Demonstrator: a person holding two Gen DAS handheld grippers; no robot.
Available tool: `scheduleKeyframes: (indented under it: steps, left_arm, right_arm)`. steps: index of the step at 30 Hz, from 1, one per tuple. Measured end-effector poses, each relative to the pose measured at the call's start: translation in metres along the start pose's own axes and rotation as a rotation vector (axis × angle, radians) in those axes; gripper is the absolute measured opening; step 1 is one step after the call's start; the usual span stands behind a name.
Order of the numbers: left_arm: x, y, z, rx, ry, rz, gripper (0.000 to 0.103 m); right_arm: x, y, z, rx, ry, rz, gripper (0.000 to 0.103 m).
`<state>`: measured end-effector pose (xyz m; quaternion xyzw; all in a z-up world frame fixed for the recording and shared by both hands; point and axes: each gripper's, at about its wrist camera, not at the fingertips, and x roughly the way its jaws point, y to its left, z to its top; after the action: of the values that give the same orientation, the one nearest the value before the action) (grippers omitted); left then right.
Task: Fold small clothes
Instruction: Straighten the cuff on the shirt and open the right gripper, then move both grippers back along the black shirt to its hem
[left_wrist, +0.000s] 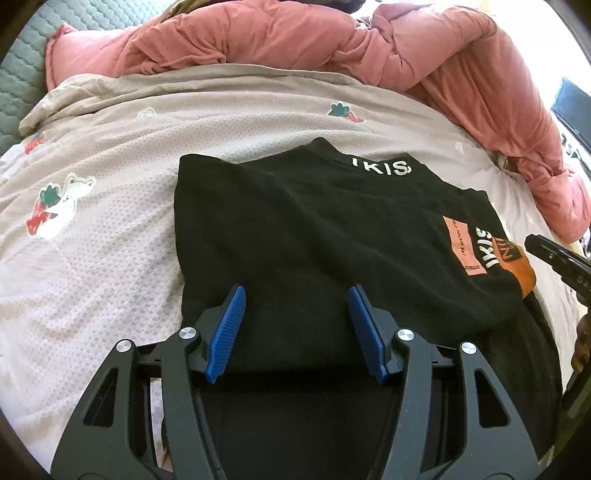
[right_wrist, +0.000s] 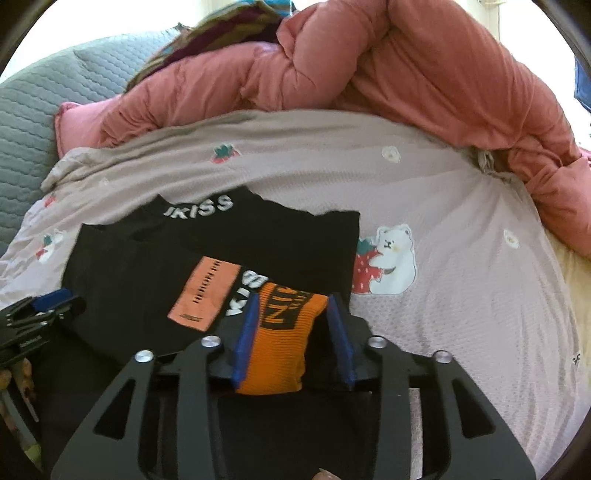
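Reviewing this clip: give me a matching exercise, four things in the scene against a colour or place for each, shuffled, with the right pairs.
Things:
1. black top
2. orange cuff
3. pink quilt
4. bear print

Descriptions:
A. bunched up at the far side of the bed
B. between the blue pads of the right hand-held gripper
C. on the pale sheet, hugging a strawberry
D. lying flat, white letters at its collar

Pairs: 1-D, 2-B, 3-A, 4-C
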<state>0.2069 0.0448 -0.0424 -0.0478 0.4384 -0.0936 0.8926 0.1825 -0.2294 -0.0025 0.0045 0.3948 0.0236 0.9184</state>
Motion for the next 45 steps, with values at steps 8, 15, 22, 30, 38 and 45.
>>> scheduleKeyframes:
  steps: [8,15,22,30,38,45]
  left_arm:
    - [-0.005,-0.003,-0.005,-0.001,-0.005,0.004,0.05]
    - [-0.007,0.0,-0.006,-0.014,-0.005,-0.012,0.05]
    - [-0.009,0.002,-0.007,-0.017,-0.008,-0.016,0.05]
    - [-0.014,0.002,-0.006,-0.019,-0.014,-0.017,0.05]
    - [-0.024,0.003,-0.006,-0.022,-0.029,-0.025,0.05]
    - [-0.033,0.008,-0.008,-0.03,-0.041,-0.019,0.064]
  right_arm:
    - [0.008,0.047,-0.01,-0.124,0.042,0.101,0.043]
    - [0.036,0.023,-0.029,-0.033,0.156,0.064,0.043]
    - [0.035,0.024,-0.032,-0.031,0.149,0.059,0.045]
    - [0.026,0.023,-0.028,-0.028,0.128,0.08,0.053]
    - [0.018,0.029,-0.025,-0.045,0.105,0.086,0.062]
    - [0.014,0.032,-0.023,-0.044,0.089,0.087,0.072]
